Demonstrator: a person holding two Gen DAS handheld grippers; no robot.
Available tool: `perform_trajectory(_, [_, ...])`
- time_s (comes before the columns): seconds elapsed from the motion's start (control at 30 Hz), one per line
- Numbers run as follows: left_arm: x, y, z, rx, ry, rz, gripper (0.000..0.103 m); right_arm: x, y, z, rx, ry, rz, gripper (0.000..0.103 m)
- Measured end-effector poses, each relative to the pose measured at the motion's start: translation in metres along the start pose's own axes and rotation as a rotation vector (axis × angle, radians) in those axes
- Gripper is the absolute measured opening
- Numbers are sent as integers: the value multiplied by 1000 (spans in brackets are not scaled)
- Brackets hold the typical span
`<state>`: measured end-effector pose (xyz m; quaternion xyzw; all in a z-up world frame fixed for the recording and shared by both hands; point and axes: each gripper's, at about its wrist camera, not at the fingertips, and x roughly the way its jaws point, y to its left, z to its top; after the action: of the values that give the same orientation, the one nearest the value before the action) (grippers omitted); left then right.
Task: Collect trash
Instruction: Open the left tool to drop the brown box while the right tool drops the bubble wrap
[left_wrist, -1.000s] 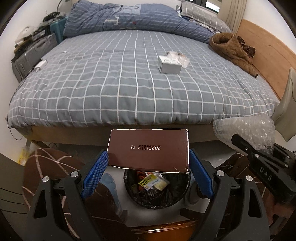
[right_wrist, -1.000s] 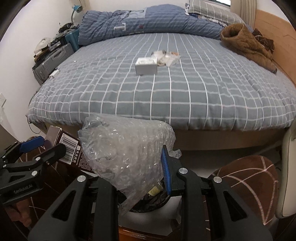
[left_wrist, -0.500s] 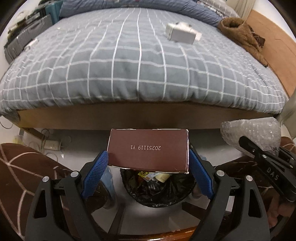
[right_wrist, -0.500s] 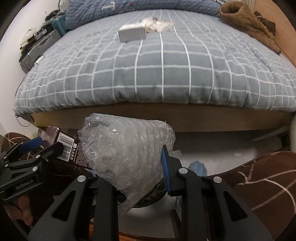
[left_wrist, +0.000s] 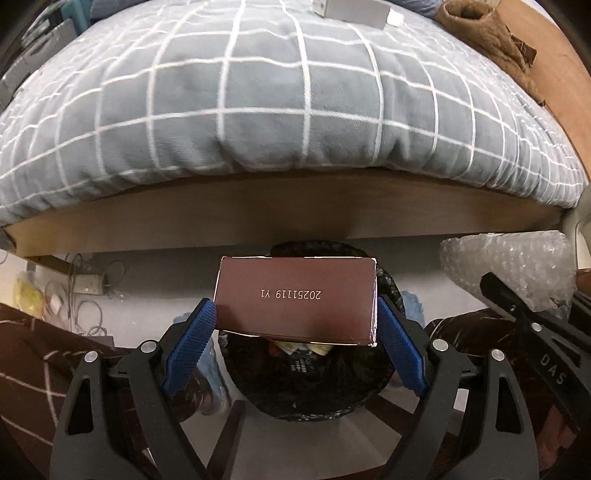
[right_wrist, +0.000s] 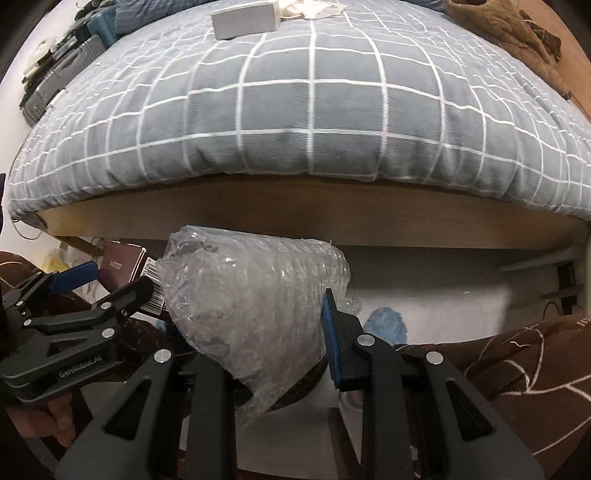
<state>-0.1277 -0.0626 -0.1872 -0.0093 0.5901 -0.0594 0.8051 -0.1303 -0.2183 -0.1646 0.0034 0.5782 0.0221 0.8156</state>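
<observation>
Left gripper (left_wrist: 295, 343): clamping a maroon carton (left_wrist: 295, 297) between its blue pads (left_wrist: 188, 350), the printed end facing the camera upside down.
Right gripper (right_wrist: 258, 332): pinching a wad of clear bubble wrap (right_wrist: 255, 310); only the right blue pad (right_wrist: 330, 343) is showing, the wrap is covering the other.
Trash bin (left_wrist: 314, 373): sitting directly below the carton, lined with a black bag; the carton is blocking most of its mouth, and only a few wrappers are peeking out under it.
Bin in right view: only a dark rim arc (right_wrist: 295, 387) is showing beneath the wrap.
Floor near bin: brown patterned fabric (right_wrist: 524, 365) is lying left and right, and something blue and fuzzy (right_wrist: 386, 326), hard to identify, is lying just beside the bin.
Left floor: a power strip with tangled cables (left_wrist: 86, 284) is lying under the bed edge, seen from the left camera only.
Bed (left_wrist: 295, 110): looming beyond, with a grey checked cover.
Far on bed: a small white box (right_wrist: 243, 20) is resting, cut off in the left view; a brown jacket (left_wrist: 484, 40) is lying far right.
Far left: suitcases (right_wrist: 61, 70) are standing beside the bed.
</observation>
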Motion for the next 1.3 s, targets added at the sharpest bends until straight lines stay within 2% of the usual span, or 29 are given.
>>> perform_trajectory(0.4, [26,-15,-3,57,44,13,87,13,-8,1,17,25,22,24])
perform_trajectory(0.5, [24,-13,-4,68,29,19,95,17,-7,4,14,27,28,24])
perform_trajectory(1.13, [-7,62,-3,-49,-24,80,97,27,70,14,-115,49,81,24])
perform_trajectory(1.3, [-7,69,-5,-62,-22,80,97,28,76,13,-133,54,68,30])
